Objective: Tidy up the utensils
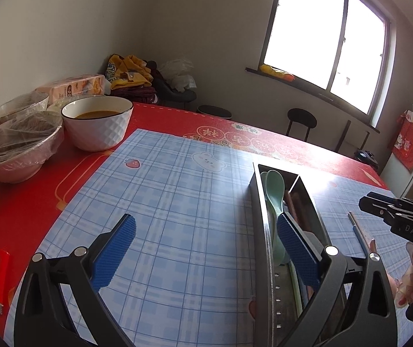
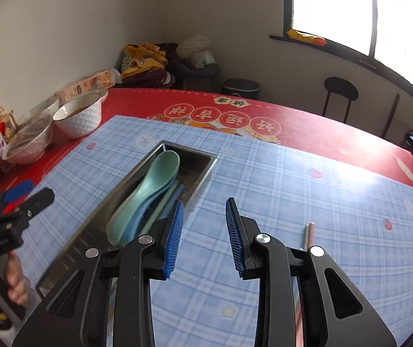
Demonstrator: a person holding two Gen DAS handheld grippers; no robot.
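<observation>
Presently both the left gripper [image 1: 206, 248] and right gripper [image 2: 203, 234] hang with jaws apart, empty, over the metal tray [image 2: 137, 179] of spoons [image 2: 151, 185], chopsticks [image 2: 309, 235] lying at 3 o'clock.

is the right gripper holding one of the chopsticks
No, the right gripper is open with nothing between its pads, and the chopsticks lie on the blue mat beside it.

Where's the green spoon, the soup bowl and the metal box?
Green spoon [image 2: 164, 163], right wrist view, on its scoop.
Soup bowl [image 1: 99, 133], left wrist view, on its white side.
Metal box [image 2: 99, 202], right wrist view, on its left wall.
</observation>
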